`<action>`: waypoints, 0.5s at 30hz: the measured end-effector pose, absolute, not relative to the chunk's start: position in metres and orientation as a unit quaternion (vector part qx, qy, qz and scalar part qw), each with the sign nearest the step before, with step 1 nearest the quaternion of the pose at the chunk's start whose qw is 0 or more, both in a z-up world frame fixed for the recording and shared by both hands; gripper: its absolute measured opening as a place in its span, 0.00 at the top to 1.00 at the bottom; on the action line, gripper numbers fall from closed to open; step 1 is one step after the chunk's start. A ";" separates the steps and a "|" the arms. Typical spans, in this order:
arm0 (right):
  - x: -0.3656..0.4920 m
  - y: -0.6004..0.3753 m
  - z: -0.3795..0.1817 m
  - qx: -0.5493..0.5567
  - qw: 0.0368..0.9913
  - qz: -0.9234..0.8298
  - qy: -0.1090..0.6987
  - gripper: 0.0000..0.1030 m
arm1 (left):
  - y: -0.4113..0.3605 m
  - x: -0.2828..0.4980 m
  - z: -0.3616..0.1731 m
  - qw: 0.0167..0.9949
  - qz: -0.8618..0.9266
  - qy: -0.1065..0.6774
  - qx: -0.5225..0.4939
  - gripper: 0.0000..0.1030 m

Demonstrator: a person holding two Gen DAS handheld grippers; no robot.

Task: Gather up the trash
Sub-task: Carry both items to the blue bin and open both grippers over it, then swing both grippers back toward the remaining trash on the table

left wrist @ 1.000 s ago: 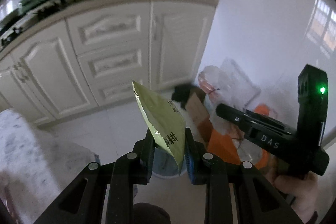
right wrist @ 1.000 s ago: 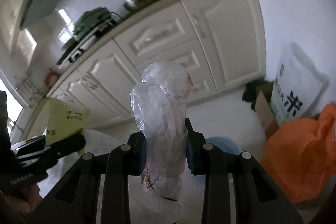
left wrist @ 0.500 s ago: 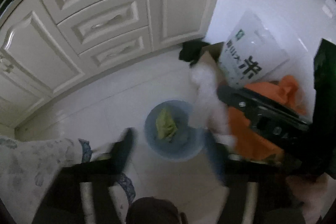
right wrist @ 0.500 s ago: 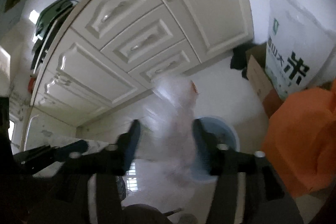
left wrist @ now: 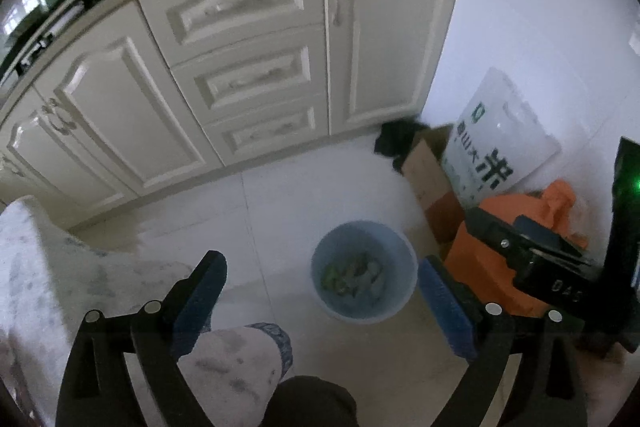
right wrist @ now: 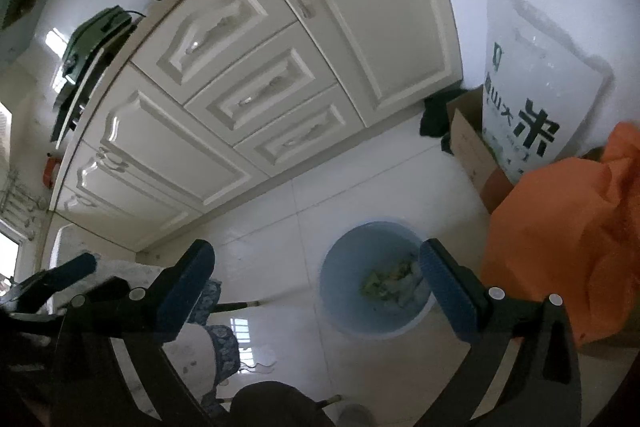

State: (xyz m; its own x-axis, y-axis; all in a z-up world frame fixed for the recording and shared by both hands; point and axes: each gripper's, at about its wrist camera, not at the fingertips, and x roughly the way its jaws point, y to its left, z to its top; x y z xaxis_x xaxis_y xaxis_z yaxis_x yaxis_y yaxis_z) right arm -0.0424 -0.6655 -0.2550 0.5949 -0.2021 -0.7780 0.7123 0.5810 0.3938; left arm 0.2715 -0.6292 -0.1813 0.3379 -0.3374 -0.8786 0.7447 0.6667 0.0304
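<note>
Moved since a second ago: the yellow-green packet has left your left gripper (left wrist: 320, 283) and the crumpled clear plastic bag has left your right gripper (right wrist: 316, 267); both now lie in the blue bin (left wrist: 362, 309), as a greenish and pale heap of trash (left wrist: 352, 277) at its bottom. Jaws, left: opening, spread wide, nothing between them. Jaws, right: opening, spread wide, nothing between them. Position: both grippers point steeply down at the bin, which stands on the white tiled floor (left wrist: 280, 195) in front of the cream cabinets (left wrist: 240, 67). Nearby, not in the bin: an orange bag (right wrist: 560, 227), a cardboard box (left wrist: 428, 179) and a white printed sack (right wrist: 532, 83), grouped just beside it against the wall. Step in hand, by my reading: the drop is done, the release finishing. Next move calls for you to lift both grippers clear of the bin and turn to find further litter; none is visible loose on the floor here, so you would have to look elsewhere.
</note>
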 end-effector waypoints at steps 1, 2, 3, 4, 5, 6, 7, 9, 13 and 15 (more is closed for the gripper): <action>-0.043 -0.662 -0.250 0.360 0.819 -0.279 0.350 0.00 | -0.621 0.266 -0.173 0.793 -0.345 0.455 0.214 0.07; -0.043 -0.657 -0.244 0.356 0.822 -0.278 0.348 0.00 | -0.610 0.261 -0.165 0.797 -0.346 0.448 0.210 0.07; -0.043 -0.651 -0.236 0.353 0.825 -0.277 0.344 0.00 | -0.599 0.256 -0.157 0.803 -0.349 0.439 0.202 0.05; -0.043 -0.646 -0.229 0.349 0.827 -0.276 0.342 0.00 | -0.588 0.250 -0.150 0.808 -0.350 0.432 0.197 0.05; -0.043 -0.640 -0.221 0.346 0.831 -0.276 0.338 0.00 | -0.573 0.241 -0.140 0.814 -0.352 0.421 0.189 0.03; -0.042 -0.631 -0.210 0.341 0.836 -0.273 0.332 0.00 | -0.563 0.235 -0.132 0.820 -0.353 0.412 0.181 0.02; -0.042 -0.626 -0.204 0.337 0.840 -0.270 0.329 0.00 | -0.547 0.227 -0.124 0.825 -0.355 0.404 0.174 0.02; -0.040 -0.608 -0.183 0.323 0.851 -0.263 0.319 0.00 | -0.517 0.214 -0.108 0.836 -0.357 0.384 0.159 0.01; -0.034 -0.574 -0.148 0.298 0.870 -0.253 0.301 0.00 | -0.445 0.183 -0.076 0.856 -0.355 0.351 0.133 0.01; -0.032 -0.557 -0.133 0.289 0.878 -0.245 0.293 0.00 | -0.410 0.168 -0.062 0.867 -0.350 0.334 0.116 0.01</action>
